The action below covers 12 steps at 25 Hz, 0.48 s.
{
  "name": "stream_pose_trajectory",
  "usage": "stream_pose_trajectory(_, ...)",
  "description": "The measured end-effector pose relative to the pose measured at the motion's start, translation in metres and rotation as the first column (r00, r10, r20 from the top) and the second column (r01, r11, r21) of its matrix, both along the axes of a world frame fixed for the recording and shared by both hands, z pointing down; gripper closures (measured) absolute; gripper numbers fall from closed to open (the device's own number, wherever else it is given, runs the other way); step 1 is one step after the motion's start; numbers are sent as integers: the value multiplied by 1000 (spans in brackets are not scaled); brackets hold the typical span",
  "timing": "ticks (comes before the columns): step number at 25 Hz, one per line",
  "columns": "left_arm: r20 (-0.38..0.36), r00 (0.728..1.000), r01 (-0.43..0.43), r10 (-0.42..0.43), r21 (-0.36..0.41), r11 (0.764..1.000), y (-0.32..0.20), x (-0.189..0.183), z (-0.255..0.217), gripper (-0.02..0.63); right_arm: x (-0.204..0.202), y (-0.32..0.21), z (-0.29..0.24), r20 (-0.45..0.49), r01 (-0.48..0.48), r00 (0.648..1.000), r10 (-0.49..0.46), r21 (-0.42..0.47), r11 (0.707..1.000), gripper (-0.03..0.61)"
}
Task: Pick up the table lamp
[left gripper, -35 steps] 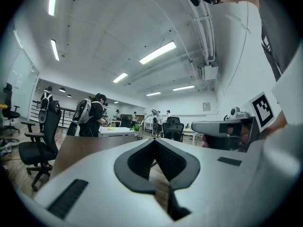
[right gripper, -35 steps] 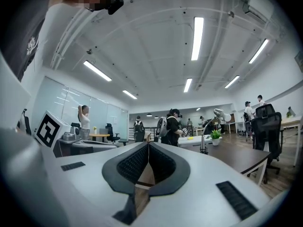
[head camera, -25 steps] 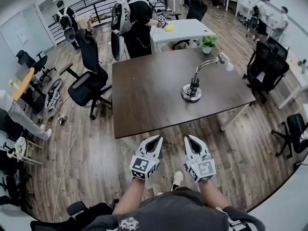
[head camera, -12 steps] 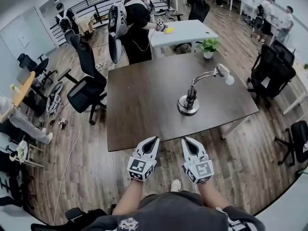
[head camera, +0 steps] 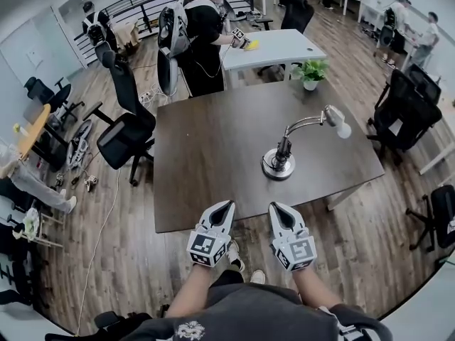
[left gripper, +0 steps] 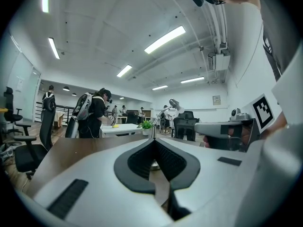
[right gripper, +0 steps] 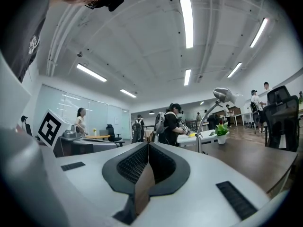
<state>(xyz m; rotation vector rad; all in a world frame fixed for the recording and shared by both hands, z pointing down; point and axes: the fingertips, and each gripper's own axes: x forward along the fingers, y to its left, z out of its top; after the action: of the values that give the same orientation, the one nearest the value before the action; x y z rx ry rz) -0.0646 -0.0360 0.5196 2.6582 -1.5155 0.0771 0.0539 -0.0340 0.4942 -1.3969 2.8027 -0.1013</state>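
Note:
The table lamp stands on the dark brown table (head camera: pixel 206 155), right of the middle. It has a round metal base (head camera: pixel 279 165) and a bent silver arm that ends in a white head (head camera: pixel 335 116). Both grippers hover side by side at the table's near edge, pointing at it. My left gripper (head camera: pixel 228 205) is shut and holds nothing, and so is my right gripper (head camera: pixel 273 207). The lamp is well ahead of both, nearer the right one. In the left gripper view the lamp (left gripper: pixel 173 103) rises just beyond the jaw tips (left gripper: pixel 154 139). In the right gripper view the lamp (right gripper: pixel 221 95) stands right of the tips (right gripper: pixel 147 144).
A potted plant (head camera: pixel 311 72) sits at the table's far right edge. Black office chairs stand at the left (head camera: pixel 124 126) and the right (head camera: pixel 407 112). Behind is a white table (head camera: pixel 277 45) with a person (head camera: pixel 202 34) working at it.
The table and lamp have come closer to both grippers, whose tips now reach the near edge. Both grippers stay shut and side by side.

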Motion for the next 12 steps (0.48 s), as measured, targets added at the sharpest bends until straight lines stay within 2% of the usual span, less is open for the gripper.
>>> stream_pose_trajectory(12, -7, 997, -82, 82, 9, 997, -99, -6, 1, 607, -13, -88, 0, -18, -69, 997, 69, 5, 998, 552)
